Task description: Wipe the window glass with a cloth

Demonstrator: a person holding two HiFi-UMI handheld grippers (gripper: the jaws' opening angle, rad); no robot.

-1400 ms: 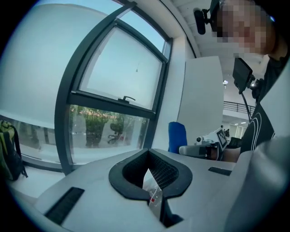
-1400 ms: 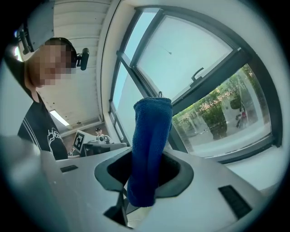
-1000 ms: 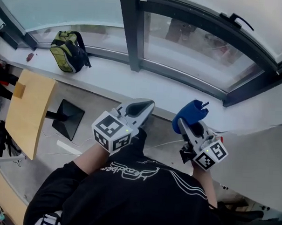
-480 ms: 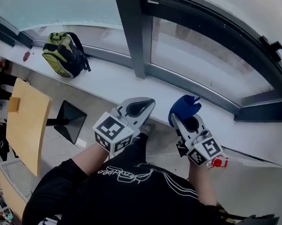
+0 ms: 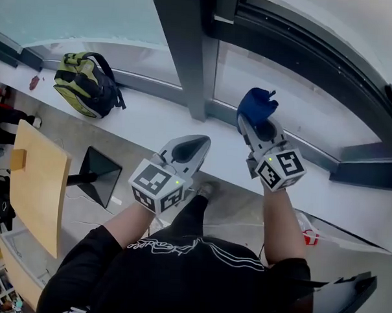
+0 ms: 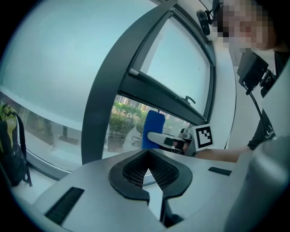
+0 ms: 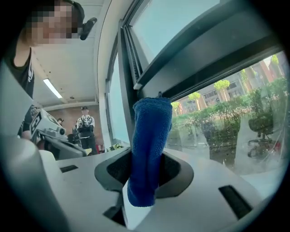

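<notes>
The left hand-held gripper (image 5: pixel 203 144) is being held nearest, just ahead of the person's black shirt (image 5: pixel 197 269). Its jaws are being pressed together at the tips, with nothing between them. Beside it, to its right and further forward, the right hand-held gripper (image 5: pixel 254 119) is being raised toward the window. It is being clenched on a blue cloth (image 5: pixel 257 102), which is being pinched between the jaws so that a thick fold is standing up beyond the tips and a short end is hanging down behind them.

Beyond both hand-held grippers a white window sill (image 5: pixel 152 115) is being crossed by a dark upright frame post (image 5: pixel 184 48), which is standing ahead of the left hand-held gripper. The window glass (image 5: pixel 283 85) is lying just past the cloth; whether the cloth is touching it cannot be told. Well to the left of the left hand-held gripper, a wooden table (image 5: pixel 36 171) is being seen edge-on, and further off on the sill a green and black backpack (image 5: pixel 86 83) is resting against the glass.
</notes>
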